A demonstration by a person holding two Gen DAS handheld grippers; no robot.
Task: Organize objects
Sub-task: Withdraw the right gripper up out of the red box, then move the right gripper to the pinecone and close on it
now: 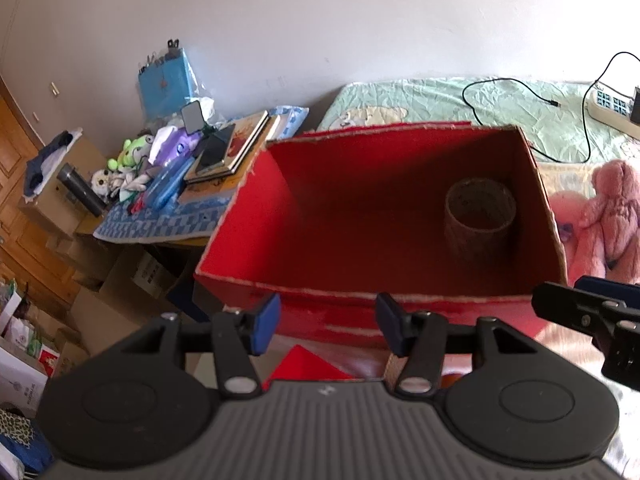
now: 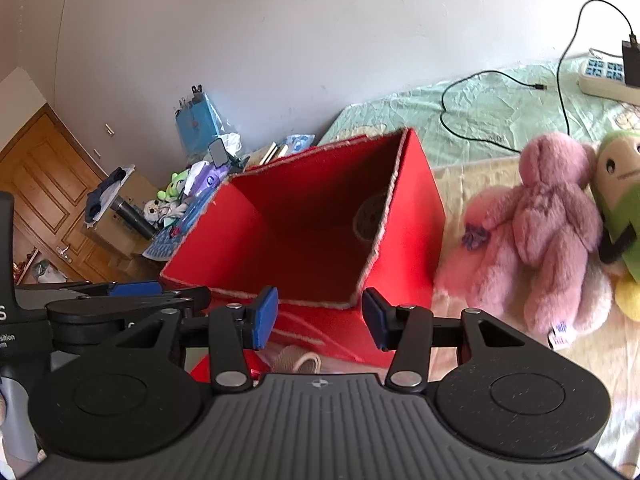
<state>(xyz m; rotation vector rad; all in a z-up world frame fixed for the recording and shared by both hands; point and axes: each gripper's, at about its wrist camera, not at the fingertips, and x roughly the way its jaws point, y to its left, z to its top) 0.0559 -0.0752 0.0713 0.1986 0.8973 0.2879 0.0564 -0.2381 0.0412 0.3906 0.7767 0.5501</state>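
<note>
An open red cardboard box point(image 1: 340, 240) point(image 2: 412, 236) stands on the bed, with a brown tape roll point(image 1: 480, 216) point(image 2: 370, 214) upright in its far right corner. My left gripper point(image 1: 327, 324) is open just short of the box's near wall, with nothing between its fingers. My right gripper point(image 2: 320, 318) is open too, at the box's near right corner, holding nothing. A pink plush bear point(image 2: 548, 232) point(image 1: 612, 216) lies on the bed right of the box, and a green plush doll point(image 2: 620, 200) leans beside it. Another tape roll point(image 2: 298, 360) lies below the right gripper.
A cluttered side table point(image 1: 160, 224) with books, toys and a phone stand sits left of the box. Cardboard boxes point(image 1: 120, 280) are stacked below it. A power strip point(image 2: 604, 76) and black cable point(image 2: 500, 80) lie on the green sheet behind. A wooden door point(image 2: 52, 200) is at far left.
</note>
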